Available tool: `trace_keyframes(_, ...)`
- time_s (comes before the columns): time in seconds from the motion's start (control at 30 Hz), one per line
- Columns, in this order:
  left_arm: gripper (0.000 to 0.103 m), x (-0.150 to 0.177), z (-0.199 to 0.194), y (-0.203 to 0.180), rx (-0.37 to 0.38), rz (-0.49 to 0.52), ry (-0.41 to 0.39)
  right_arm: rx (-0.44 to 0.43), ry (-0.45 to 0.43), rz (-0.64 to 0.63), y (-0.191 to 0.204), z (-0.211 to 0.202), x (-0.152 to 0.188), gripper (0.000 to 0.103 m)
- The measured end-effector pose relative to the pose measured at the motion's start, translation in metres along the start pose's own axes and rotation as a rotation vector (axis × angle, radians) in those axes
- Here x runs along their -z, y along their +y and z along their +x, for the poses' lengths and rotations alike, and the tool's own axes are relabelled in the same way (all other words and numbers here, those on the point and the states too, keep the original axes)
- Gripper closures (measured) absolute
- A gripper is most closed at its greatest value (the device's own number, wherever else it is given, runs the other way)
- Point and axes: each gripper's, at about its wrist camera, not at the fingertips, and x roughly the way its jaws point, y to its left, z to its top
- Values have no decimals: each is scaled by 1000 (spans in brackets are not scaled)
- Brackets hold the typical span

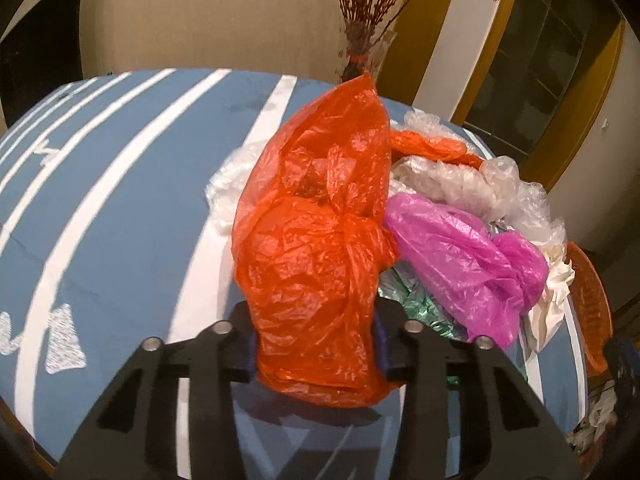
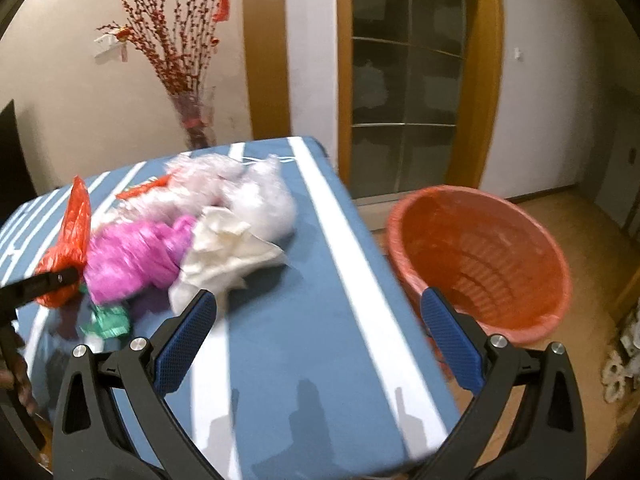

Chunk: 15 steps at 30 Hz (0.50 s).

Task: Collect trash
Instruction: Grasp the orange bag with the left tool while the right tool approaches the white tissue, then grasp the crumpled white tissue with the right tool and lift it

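A crumpled orange plastic bag stands on the blue, white-striped tablecloth, and my left gripper is shut on its lower part, pads pressed into both sides. To its right lie a pink bag, clear plastic wrap, a green foil scrap and white crumpled paper. In the right wrist view the same heap shows: orange bag, pink bag, white paper. My right gripper hangs open over bare cloth near the table's right edge, nothing between its fingers.
An orange lined waste basket stands on the floor just off the table's right edge. A vase of red branches stands behind the table against the wall. A glass-paned door with a wooden frame is at the back.
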Motion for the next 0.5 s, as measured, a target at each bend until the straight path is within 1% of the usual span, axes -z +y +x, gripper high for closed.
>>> trace_keyframes(0.03, 65, 0, -4, 2, -2, 2, -10, -18, 9, 6, 4, 7, -5, 7)
trace_keyframes(0.1, 65, 1, -13, 5, -11, 8, -31, -49, 21, 14, 12, 17, -10, 10)
trace_keyframes(0.13, 65, 0, -15, 6, -15, 9, -40, -60, 31, 16, 18, 23, -13, 14)
trace_keyframes(0.23, 65, 0, -26, 9, -22, 14, -62, -99, 68, 28, 30, 37, -17, 19)
trace_keyframes(0.3, 65, 0, -32, 12, -25, 17, -72, -117, 90, 39, 35, 45, -19, 20)
trace_keyframes(0.37, 65, -1, -37, 13, -26, 15, -78, -123, 115, 41, 42, 54, -19, 25)
trace_keyframes(0.4, 65, -1, -39, 14, -23, 14, -80, -126, 140, 39, 44, 60, -18, 32)
trace_keyframes(0.43, 65, 1, -42, 14, -20, 13, -82, -138, 171, 41, 46, 66, -16, 41)
trace_keyframes(0.47, 65, 0, -44, 15, -18, 13, -83, -159, 197, 50, 46, 70, -12, 48)
trace_keyframes(0.5, 65, 1, -46, 14, -14, 13, -85, -171, 216, 60, 44, 73, -10, 62)
